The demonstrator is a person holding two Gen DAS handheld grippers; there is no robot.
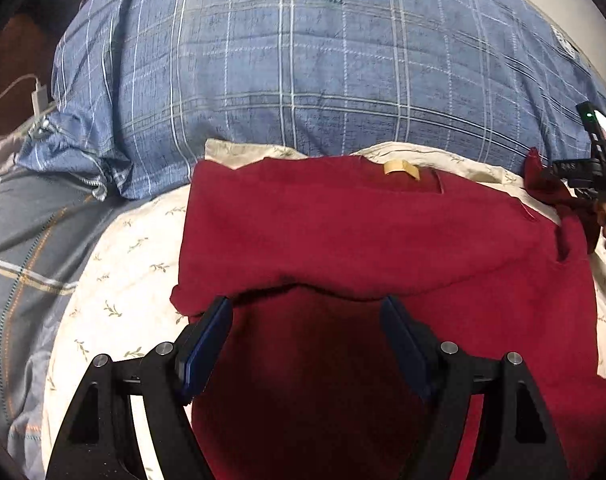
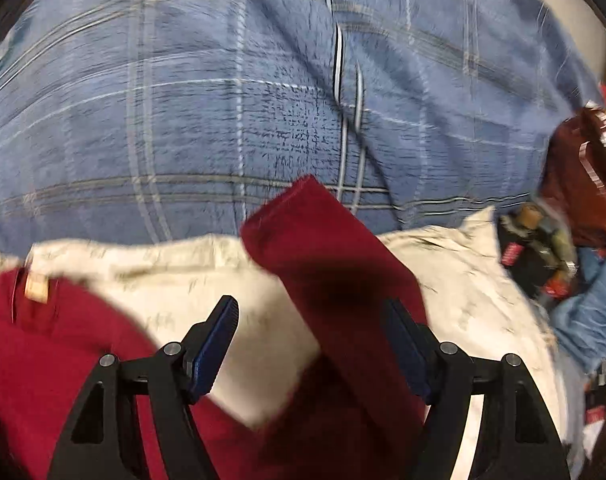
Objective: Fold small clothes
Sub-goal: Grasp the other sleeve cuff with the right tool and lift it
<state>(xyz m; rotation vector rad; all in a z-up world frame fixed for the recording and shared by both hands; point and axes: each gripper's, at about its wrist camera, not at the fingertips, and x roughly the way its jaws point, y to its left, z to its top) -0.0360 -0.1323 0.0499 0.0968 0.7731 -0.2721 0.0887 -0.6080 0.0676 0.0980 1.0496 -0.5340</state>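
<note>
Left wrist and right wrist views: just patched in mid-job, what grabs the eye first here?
The dark red garment dominates, spread on a cream leaf-print cloth in front of the left gripper, whose jaws stand open. Behind it rises a big blue plaid pillow. In the blurred right wrist view, a red sleeve-like strip runs between the right gripper's open jaws.

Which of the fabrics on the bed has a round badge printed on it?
The blue checked quilt; the dark red garment is plain, and the cream cloth carries only small leaf sprigs.
</note>
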